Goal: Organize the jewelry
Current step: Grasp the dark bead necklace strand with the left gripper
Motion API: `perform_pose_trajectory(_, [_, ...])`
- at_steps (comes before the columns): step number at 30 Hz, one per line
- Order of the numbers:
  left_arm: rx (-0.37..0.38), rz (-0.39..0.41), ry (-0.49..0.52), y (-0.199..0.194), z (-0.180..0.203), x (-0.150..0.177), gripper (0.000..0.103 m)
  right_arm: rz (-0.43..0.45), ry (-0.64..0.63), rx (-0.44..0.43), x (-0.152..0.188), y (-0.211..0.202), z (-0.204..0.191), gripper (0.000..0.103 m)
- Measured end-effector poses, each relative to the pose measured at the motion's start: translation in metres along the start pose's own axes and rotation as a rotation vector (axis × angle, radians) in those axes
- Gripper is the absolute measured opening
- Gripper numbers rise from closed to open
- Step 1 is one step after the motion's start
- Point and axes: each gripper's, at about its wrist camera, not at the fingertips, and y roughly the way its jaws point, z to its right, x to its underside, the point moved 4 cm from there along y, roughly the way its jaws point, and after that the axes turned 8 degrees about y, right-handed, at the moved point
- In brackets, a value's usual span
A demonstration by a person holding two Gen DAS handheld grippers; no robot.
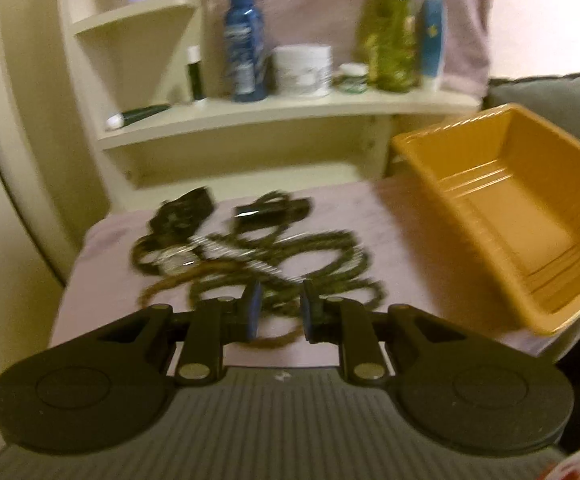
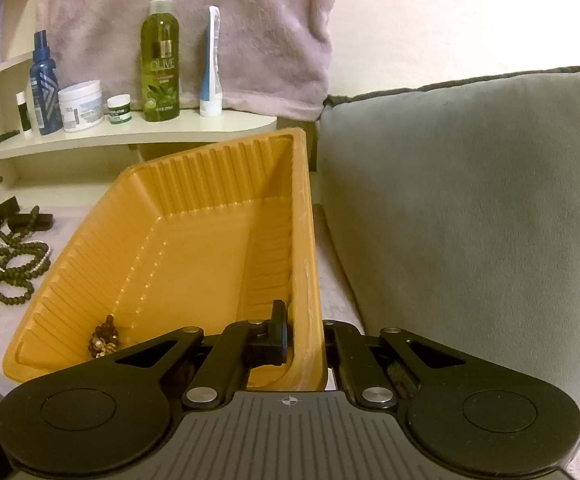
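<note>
A pile of dark bead necklaces (image 1: 257, 256) with a silver chain and black boxes lies on a pale pink cloth (image 1: 402, 240). My left gripper (image 1: 277, 308) is open, its blue pads just above the near edge of the pile, holding nothing. An orange plastic tray (image 1: 502, 208) sits tilted to the right. My right gripper (image 2: 304, 332) is shut on the tray's (image 2: 193, 240) right wall, one finger inside, one outside. A small beaded piece (image 2: 103, 340) lies in the tray's near corner. The bead pile (image 2: 5, 264) shows at far left in the right wrist view.
A cream shelf (image 1: 290, 112) behind holds bottles and jars: a blue bottle (image 1: 245, 40), a white jar (image 1: 302, 70), a green olive bottle (image 2: 161, 60), a white tube (image 2: 211, 64). A grey cushion (image 2: 470, 208) stands right of the tray. A pink towel (image 2: 193, 20) hangs behind.
</note>
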Motion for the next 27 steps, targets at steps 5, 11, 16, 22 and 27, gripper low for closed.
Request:
perform_pose_trajectory(5, [0.008,-0.023,0.063,0.015,-0.007,0.006,0.018,-0.004,-0.006,0.002,-0.001,0.001,0.000,0.004])
perform_pose_trajectory(11, [0.050,-0.036,0.207,0.030,0.011,0.003,0.018,-0.005,-0.009,0.004,-0.001,0.002,0.000,0.004])
perform_pose_trajectory(16, [0.064,-0.067,0.308,0.042,0.017,-0.001,0.019,-0.007,-0.010,0.005,-0.001,0.003,0.000,0.004])
perform_pose_trajectory(22, [0.126,-0.089,0.504,0.043,0.027,-0.006,0.019,-0.007,-0.008,0.006,-0.001,0.003,0.000,0.004])
perform_pose_trajectory(27, [0.159,-0.126,0.612,0.053,0.037,-0.005,0.019,-0.008,-0.007,0.005,-0.001,0.003,0.000,0.004])
